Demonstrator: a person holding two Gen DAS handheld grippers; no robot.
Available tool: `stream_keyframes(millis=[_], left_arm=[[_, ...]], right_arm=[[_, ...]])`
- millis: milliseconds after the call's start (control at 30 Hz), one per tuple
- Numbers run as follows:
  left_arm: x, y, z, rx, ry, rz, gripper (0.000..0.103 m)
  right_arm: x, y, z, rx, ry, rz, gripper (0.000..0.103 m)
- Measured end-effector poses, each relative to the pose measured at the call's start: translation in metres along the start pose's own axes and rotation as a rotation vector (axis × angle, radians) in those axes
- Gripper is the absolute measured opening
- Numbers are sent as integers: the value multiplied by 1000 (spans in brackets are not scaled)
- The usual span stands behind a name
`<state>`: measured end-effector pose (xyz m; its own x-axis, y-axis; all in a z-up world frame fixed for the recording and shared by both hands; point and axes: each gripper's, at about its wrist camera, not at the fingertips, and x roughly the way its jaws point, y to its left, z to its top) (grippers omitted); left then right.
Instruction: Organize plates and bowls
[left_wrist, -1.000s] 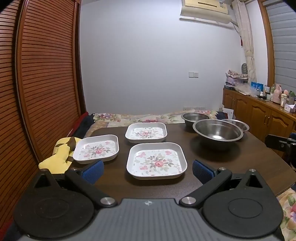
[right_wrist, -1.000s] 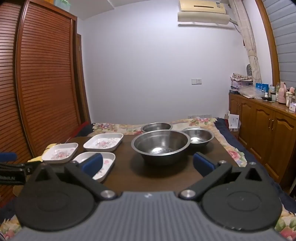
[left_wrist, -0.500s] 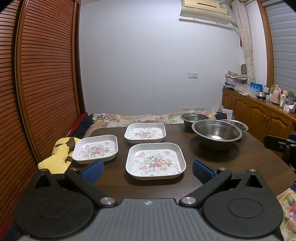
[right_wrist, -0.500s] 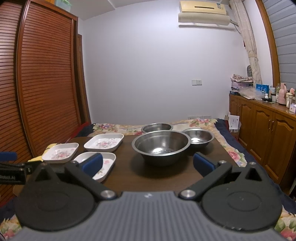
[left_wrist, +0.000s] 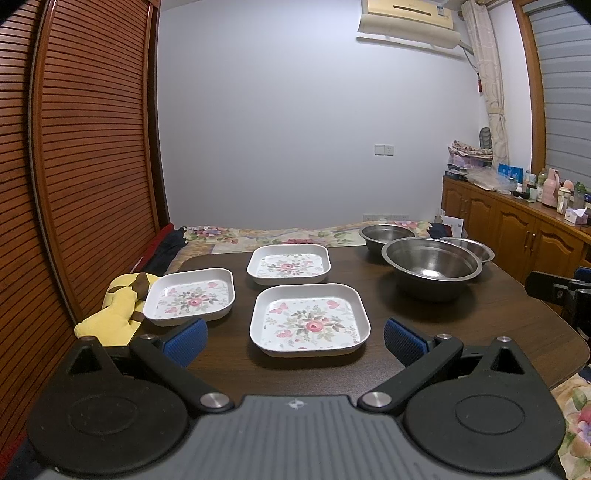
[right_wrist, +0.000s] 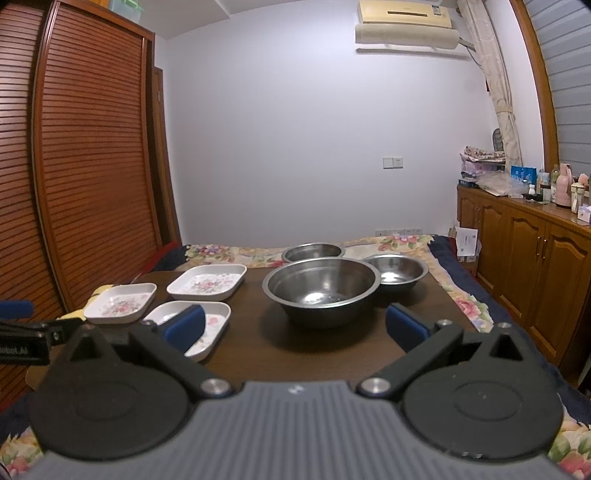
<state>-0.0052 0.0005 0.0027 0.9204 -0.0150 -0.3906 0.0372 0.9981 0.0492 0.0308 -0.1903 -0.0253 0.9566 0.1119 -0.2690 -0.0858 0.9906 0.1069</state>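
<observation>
Three white square plates with flower prints lie on the dark wooden table (left_wrist: 480, 317): a near plate (left_wrist: 309, 319), a far plate (left_wrist: 289, 263) and a left plate (left_wrist: 190, 301). Three steel bowls stand to the right: a large bowl (right_wrist: 320, 291), a medium bowl (right_wrist: 396, 271) and a small far bowl (right_wrist: 313, 252). My left gripper (left_wrist: 293, 341) is open, its blue pads level with the near plate's front edge. My right gripper (right_wrist: 295, 326) is open in front of the large bowl. Neither holds anything.
A yellow and brown soft toy (left_wrist: 118, 310) lies at the table's left edge. A slatted wooden wardrobe (left_wrist: 74, 166) stands on the left. A wooden cabinet (right_wrist: 524, 254) with bottles runs along the right wall. A floral blanket (left_wrist: 277, 236) lies beyond the table.
Both grippers have drifted very slightly; the plates and bowls have not moved. Both stay open.
</observation>
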Motion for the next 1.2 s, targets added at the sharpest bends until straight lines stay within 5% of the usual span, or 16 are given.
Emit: stream_keyframes(millis=[1200], left_arm=[[6,3,-4,-1,22,0,103]], right_arm=[[1,2,-3,-5,4,1,103]])
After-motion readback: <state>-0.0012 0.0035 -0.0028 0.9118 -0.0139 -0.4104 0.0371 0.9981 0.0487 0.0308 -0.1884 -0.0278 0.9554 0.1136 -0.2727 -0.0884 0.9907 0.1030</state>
